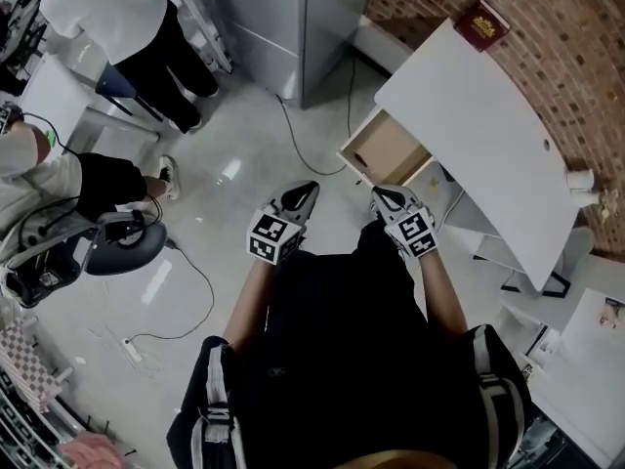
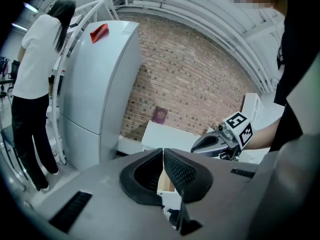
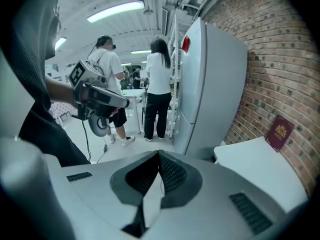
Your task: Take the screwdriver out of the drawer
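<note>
The drawer (image 1: 389, 151) under the white desk (image 1: 469, 106) stands pulled open and shows a bare wooden bottom with a small round thing at its near corner. No screwdriver can be made out in any view. My left gripper (image 1: 301, 197) hangs shut and empty above the floor, short of the drawer. My right gripper (image 1: 384, 199) is shut too, just before the drawer's front edge. In the left gripper view the jaws (image 2: 163, 153) meet, with the right gripper (image 2: 220, 142) beside them. The right gripper view shows jaws (image 3: 159, 155) closed on nothing.
A grey fridge (image 1: 293, 18) stands beyond the drawer against a brick wall (image 1: 576, 37). A dark red booklet (image 1: 481, 23) lies on the desk's far end. Two people (image 1: 127, 18) stand at the left near a chair (image 1: 122, 242). Cables (image 1: 186, 272) run over the floor.
</note>
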Motion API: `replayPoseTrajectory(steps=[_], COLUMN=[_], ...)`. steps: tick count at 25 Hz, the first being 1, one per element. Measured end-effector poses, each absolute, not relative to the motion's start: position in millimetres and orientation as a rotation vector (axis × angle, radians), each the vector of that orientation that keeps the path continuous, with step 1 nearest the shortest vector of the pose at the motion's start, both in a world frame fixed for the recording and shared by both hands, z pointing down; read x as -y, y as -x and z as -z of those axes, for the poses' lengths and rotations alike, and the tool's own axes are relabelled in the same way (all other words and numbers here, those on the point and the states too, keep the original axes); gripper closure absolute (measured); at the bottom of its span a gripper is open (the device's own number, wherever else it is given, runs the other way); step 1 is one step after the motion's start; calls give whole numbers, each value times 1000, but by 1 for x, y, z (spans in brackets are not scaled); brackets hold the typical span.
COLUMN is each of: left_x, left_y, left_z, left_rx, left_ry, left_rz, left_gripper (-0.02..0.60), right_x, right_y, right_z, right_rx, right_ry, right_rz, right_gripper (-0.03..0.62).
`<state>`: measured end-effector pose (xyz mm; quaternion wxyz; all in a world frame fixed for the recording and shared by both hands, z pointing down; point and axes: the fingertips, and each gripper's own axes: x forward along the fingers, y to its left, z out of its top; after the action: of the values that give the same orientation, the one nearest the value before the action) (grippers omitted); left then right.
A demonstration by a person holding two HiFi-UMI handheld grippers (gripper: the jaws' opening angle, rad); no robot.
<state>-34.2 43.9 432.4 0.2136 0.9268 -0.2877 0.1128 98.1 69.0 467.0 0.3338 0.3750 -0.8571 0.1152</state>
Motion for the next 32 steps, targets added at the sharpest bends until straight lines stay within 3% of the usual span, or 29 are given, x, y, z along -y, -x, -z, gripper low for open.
replayPoseTrajectory(steps=[22,32], left_x=[-20,-20], left_y=[-29,-37], left_z=[-464,-503], left_rx=[959,987], left_ry=[-2426,-2351], left_rz=[-406,-422], left_gripper=[563,563], right_x=[-14,7], right_y=[-179,-181], right_z=[-552,-623], right_rx=[2258,2231], right_ry=[-754,-658], right_rz=[-412,-421], right_gripper=[539,539])
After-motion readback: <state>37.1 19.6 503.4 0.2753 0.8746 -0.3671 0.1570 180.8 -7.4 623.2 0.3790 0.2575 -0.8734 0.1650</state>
